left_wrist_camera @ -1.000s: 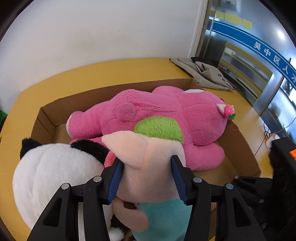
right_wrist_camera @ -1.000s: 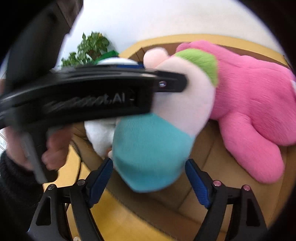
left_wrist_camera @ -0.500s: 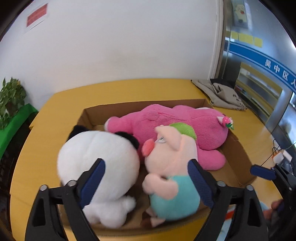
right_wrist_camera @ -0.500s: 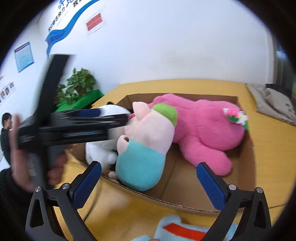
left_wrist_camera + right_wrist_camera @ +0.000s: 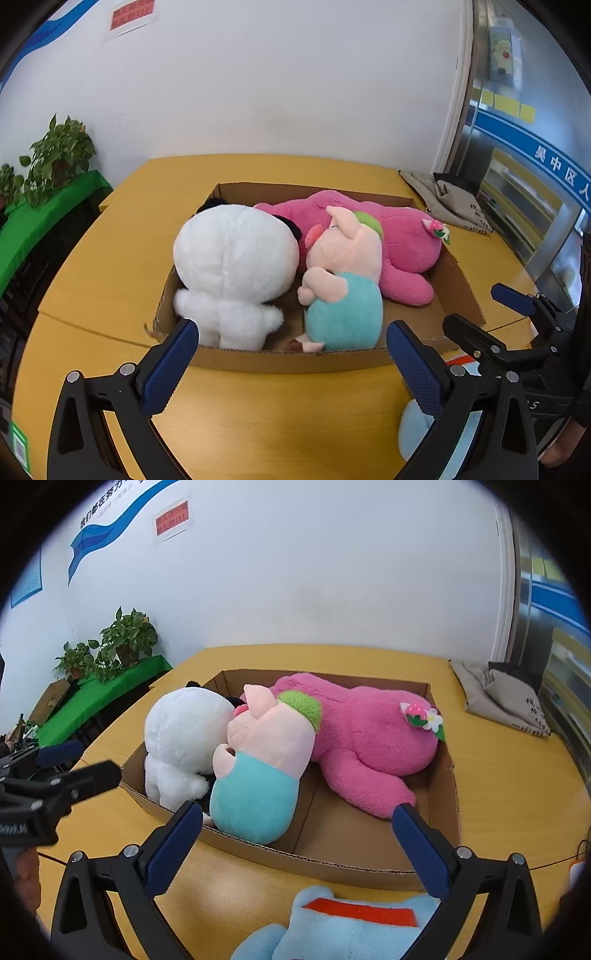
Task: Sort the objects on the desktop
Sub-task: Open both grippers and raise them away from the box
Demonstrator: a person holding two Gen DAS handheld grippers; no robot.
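Note:
A cardboard box [image 5: 295, 360] [image 5: 332, 864] sits on the yellow table. Inside lie a white panda plush [image 5: 236, 262] [image 5: 184, 731], a pig plush with a teal body [image 5: 343, 306] [image 5: 258, 794] and a big pink bear plush [image 5: 406, 243] [image 5: 369, 731]. My left gripper [image 5: 291, 326] [image 5: 83, 762] hangs wide open in front of the box, holding nothing. My right gripper [image 5: 298, 808] [image 5: 484, 310] is also wide open and empty, over a light blue plush [image 5: 351, 930] [image 5: 413, 432] on the table before the box.
A grey cloth bag [image 5: 450, 206] [image 5: 506, 698] lies at the table's far right. Potted plants [image 5: 55, 155] [image 5: 122, 642] stand on a green-covered stand at the left. A white wall is behind, and glass doors are on the right. A hand [image 5: 26, 878] holds the left gripper.
Both grippers let go of the pig plush, opened wide and drew back and up from the box. The pig now rests in the box between panda and pink bear.

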